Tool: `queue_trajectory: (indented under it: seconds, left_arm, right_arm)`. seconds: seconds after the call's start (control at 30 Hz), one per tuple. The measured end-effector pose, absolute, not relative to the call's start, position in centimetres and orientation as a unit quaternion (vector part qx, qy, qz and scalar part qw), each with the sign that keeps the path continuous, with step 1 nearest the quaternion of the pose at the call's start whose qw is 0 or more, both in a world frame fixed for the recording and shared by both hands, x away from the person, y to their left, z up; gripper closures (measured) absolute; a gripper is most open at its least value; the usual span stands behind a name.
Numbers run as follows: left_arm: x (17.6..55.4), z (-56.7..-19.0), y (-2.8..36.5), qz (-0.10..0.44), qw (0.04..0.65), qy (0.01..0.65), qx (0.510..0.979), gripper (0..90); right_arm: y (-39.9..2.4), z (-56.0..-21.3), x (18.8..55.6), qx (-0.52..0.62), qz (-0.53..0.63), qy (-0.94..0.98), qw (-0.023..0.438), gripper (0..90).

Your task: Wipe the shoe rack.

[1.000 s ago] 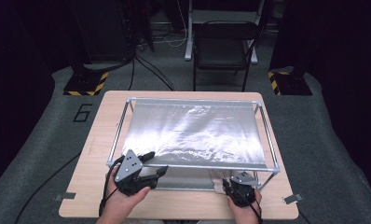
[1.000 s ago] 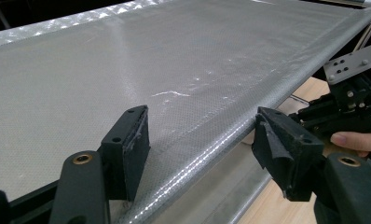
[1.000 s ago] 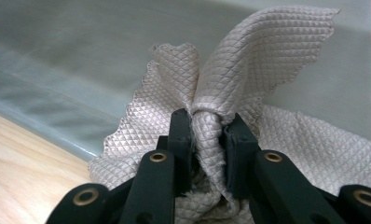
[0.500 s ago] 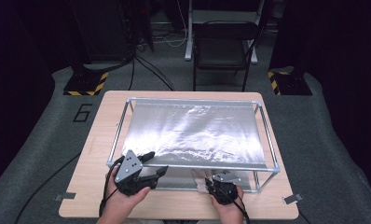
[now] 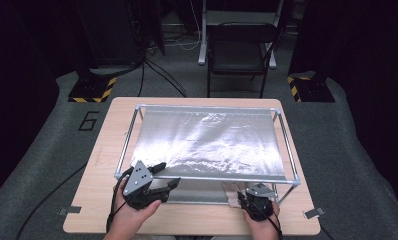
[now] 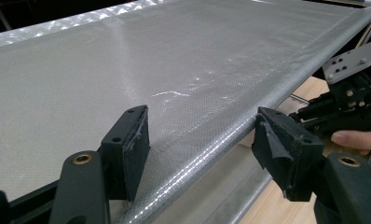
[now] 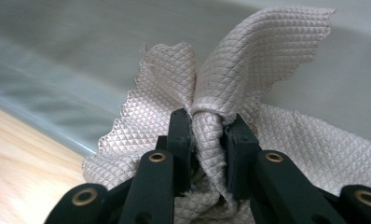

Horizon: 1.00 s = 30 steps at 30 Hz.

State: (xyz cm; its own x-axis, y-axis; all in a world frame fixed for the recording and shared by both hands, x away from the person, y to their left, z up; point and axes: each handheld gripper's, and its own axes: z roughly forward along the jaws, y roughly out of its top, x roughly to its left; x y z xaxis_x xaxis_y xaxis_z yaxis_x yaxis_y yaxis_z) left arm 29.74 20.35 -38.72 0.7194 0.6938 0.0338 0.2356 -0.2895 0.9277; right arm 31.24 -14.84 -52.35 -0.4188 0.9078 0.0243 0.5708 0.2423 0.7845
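A silvery sheet (image 5: 207,140) is stretched flat over a metal frame (image 5: 212,178) on the wooden table (image 5: 107,135). At the frame's front left, my left gripper (image 5: 167,175) is open. In the left gripper view the sheet's (image 6: 127,60) front edge runs between the jaws of my left gripper (image 6: 202,140), and no pad presses on it. My right gripper (image 5: 244,196) sits at the front right, below the front rail, shut on a beige waffle-textured cloth (image 5: 231,191). In the right gripper view a bunched fold of the cloth (image 7: 249,56) is pinched in my right gripper (image 7: 209,135).
The frame covers most of the table, leaving narrow wooden strips at the front and sides. A folding chair (image 5: 237,55) stands behind the table, and yellow-black striped stand bases (image 5: 89,92) rest on the floor. The right gripper's body (image 6: 351,93) shows in the left gripper view.
My right gripper swung left along the front rail with the cloth and has come back to the right. The left gripper has stayed where it was, open.
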Motion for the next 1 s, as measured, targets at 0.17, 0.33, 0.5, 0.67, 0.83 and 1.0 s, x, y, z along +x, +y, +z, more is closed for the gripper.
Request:
queue_trajectory:
  seconds: [0.17,0.33,0.5,0.67,0.83,1.0]
  left_arm:
    - [29.8,-38.7,20.3,0.223,0.515,0.300,0.772,36.0]
    - [29.8,-38.7,20.3,0.224,0.514,0.300,0.772,36.0]
    - [29.8,-38.7,20.3,0.225,0.514,0.300,0.772,36.0]
    - [29.8,-38.7,20.3,0.225,0.514,0.300,0.771,36.0]
    - [29.8,-38.7,20.3,0.223,0.515,0.300,0.771,36.0]
    - [29.7,-38.7,20.3,0.224,0.515,0.300,0.771,36.0]
  right_arm:
    - [-16.1,-52.4,31.1,0.513,0.372,0.741,0.223,75.3]
    - [-15.9,-52.5,31.3,0.498,0.369,0.750,0.230,75.4]
    - [-14.6,-52.5,31.5,0.497,0.368,0.752,0.227,75.4]
    - [-13.0,-52.4,31.5,0.496,0.384,0.752,0.203,75.4]
    - [-10.1,-52.5,32.1,0.458,0.386,0.776,0.198,75.5]
    - [-8.6,-52.5,32.3,0.445,0.389,0.782,0.197,75.5]
